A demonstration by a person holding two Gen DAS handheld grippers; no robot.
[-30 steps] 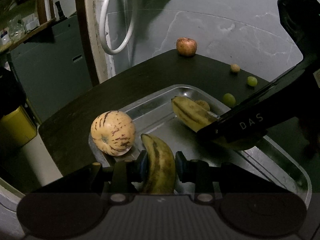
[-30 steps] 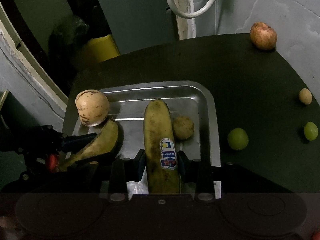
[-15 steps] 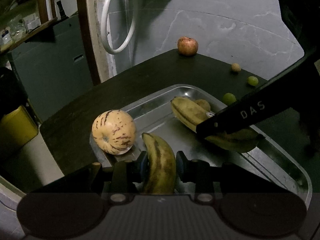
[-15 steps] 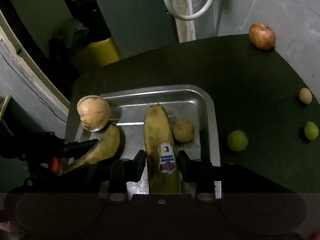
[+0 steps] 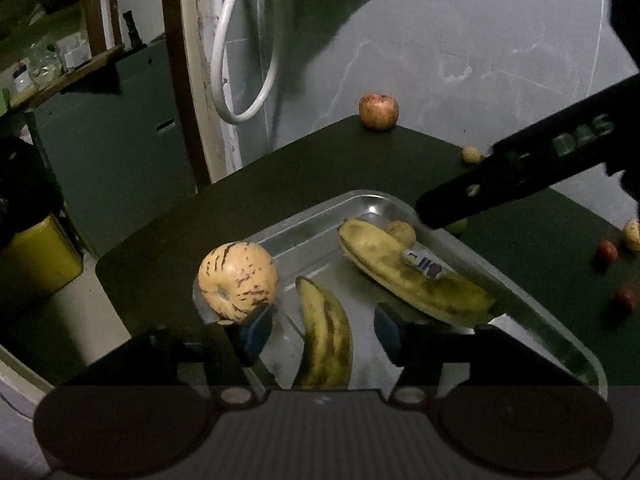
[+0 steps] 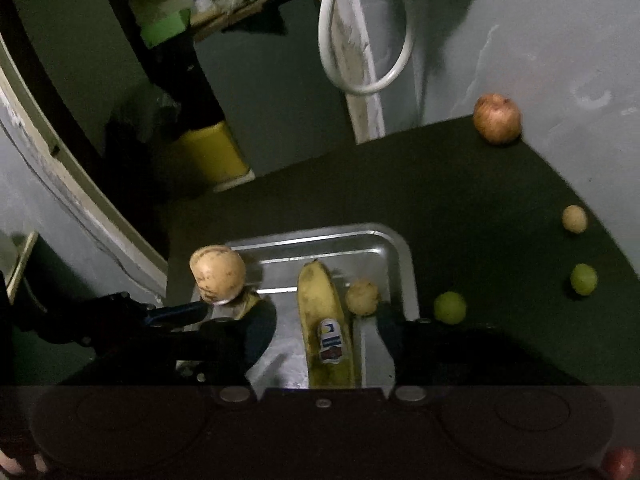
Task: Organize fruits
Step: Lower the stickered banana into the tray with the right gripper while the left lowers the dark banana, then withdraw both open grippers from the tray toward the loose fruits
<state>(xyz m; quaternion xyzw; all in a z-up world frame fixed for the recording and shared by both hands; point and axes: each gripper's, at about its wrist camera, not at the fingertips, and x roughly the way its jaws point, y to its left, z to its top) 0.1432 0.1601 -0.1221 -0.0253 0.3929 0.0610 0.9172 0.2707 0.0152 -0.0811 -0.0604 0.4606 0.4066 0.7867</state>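
A metal tray (image 5: 372, 196) on the dark table holds a striped melon (image 5: 238, 282), two bananas and a small brown fruit (image 5: 400, 232). My left gripper (image 5: 322, 334) is opening; the spotted banana (image 5: 326, 340) lies in the tray between its fingers, clear of both pads. My right gripper (image 6: 324, 330) is opening too, above the stickered banana (image 6: 326, 320), which rests in the tray (image 6: 304, 230) untouched by the pads. Beside that banana sits the small brown fruit (image 6: 362, 297), and the melon (image 6: 217, 274) is at the tray's left corner.
An apple (image 6: 497, 118) sits at the table's far edge by the wall. Two green fruits (image 6: 450, 307) (image 6: 584, 279) and a small tan one (image 6: 574, 219) lie right of the tray. Small red fruits (image 5: 606, 250) lie further right. A white hose (image 5: 240, 80) hangs behind.
Both grippers went from shut on their bananas to open, leaving the bananas in the tray. The right gripper has lifted up and away from the stickered banana.
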